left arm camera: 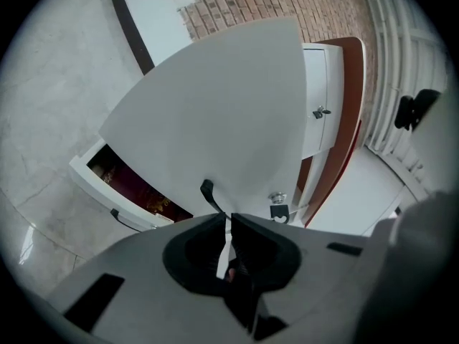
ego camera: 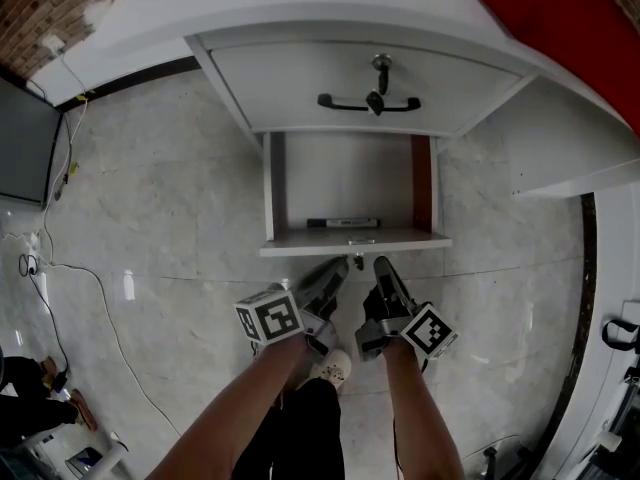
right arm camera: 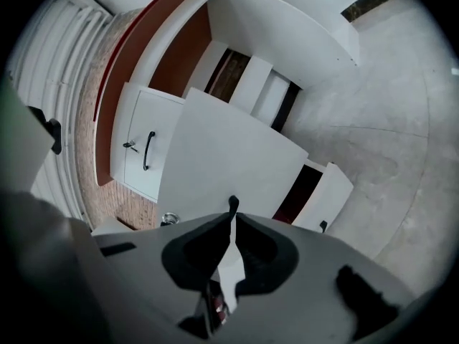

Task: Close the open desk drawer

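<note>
The open drawer (ego camera: 300,248) juts from the white desk (ego camera: 300,3), below a shut upper drawer (ego camera: 300,83), with a marker (ego camera: 342,223) lying inside. The left claw (ego camera: 338,266) and right claw (ego camera: 382,266) are clenched and empty, just in front of its front panel. The drawer looks rigid and light and probably slides on runners, so an even push on the middle of the front should suit.

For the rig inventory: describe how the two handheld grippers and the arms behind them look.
The left gripper and right gripper match: grey bodies, dark slim jaws, each carrying a white cube printed with black square markers. No cables show. The forearms are bare, without sleeves. Dark trousers show below.
</note>
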`<control>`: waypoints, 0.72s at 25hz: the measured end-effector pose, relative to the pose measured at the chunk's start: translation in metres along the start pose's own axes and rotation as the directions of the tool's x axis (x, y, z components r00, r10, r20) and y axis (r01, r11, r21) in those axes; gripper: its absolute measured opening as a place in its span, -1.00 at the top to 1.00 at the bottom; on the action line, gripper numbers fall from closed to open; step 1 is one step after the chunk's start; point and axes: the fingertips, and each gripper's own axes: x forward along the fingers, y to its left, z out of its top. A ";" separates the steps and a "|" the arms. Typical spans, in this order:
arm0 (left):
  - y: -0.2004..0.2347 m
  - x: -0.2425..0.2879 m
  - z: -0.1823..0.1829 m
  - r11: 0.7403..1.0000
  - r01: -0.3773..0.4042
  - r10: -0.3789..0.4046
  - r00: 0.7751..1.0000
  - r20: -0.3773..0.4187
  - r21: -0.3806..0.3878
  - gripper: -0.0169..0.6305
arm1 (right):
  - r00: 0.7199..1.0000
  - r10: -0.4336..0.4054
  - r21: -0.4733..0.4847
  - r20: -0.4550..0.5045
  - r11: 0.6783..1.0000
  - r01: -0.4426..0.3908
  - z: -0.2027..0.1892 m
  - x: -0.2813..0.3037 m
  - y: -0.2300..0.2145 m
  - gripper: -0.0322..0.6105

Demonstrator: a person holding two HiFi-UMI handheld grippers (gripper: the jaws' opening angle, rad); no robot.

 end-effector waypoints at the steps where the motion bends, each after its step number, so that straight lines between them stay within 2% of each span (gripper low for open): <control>1: 0.001 0.001 -0.002 1.000 0.000 0.000 1.000 -0.013 0.007 0.91 | 1.000 0.000 0.010 0.007 1.000 0.000 0.001 0.000 -0.001 0.86; 2: 0.002 0.002 -0.003 1.000 0.002 -0.002 1.000 -0.027 0.011 0.90 | 1.000 0.002 0.014 0.007 1.000 -0.002 0.002 0.001 -0.001 0.85; 3: 0.003 0.004 -0.005 1.000 0.000 0.001 0.999 -0.041 0.013 0.85 | 1.000 0.006 0.014 -0.002 1.000 -0.006 0.001 0.003 0.000 0.74; 4: 0.004 0.005 -0.005 1.000 -0.010 0.011 0.999 -0.052 0.017 0.64 | 1.000 0.015 0.008 -0.018 1.000 -0.015 0.000 0.005 0.002 0.53; 5: 0.005 0.007 -0.005 1.000 -0.020 0.021 0.998 -0.058 0.017 0.46 | 0.999 0.028 -0.003 -0.038 1.000 -0.028 -0.001 0.008 0.004 0.52; 11: 0.003 0.012 0.009 0.996 0.018 -0.016 1.000 0.025 -0.082 0.45 | 0.995 0.056 -0.005 -0.084 0.998 -0.057 -0.004 0.026 0.010 0.52; 14: 0.008 0.015 0.014 0.996 0.000 0.004 0.999 0.044 -0.091 0.45 | 0.994 0.058 0.023 -0.092 0.998 -0.056 -0.007 0.033 0.011 0.52; 18: 0.016 0.016 0.019 0.996 -0.048 0.052 0.997 0.052 -0.074 0.68 | 0.995 0.087 0.117 -0.045 0.990 -0.081 -0.010 0.035 0.013 0.63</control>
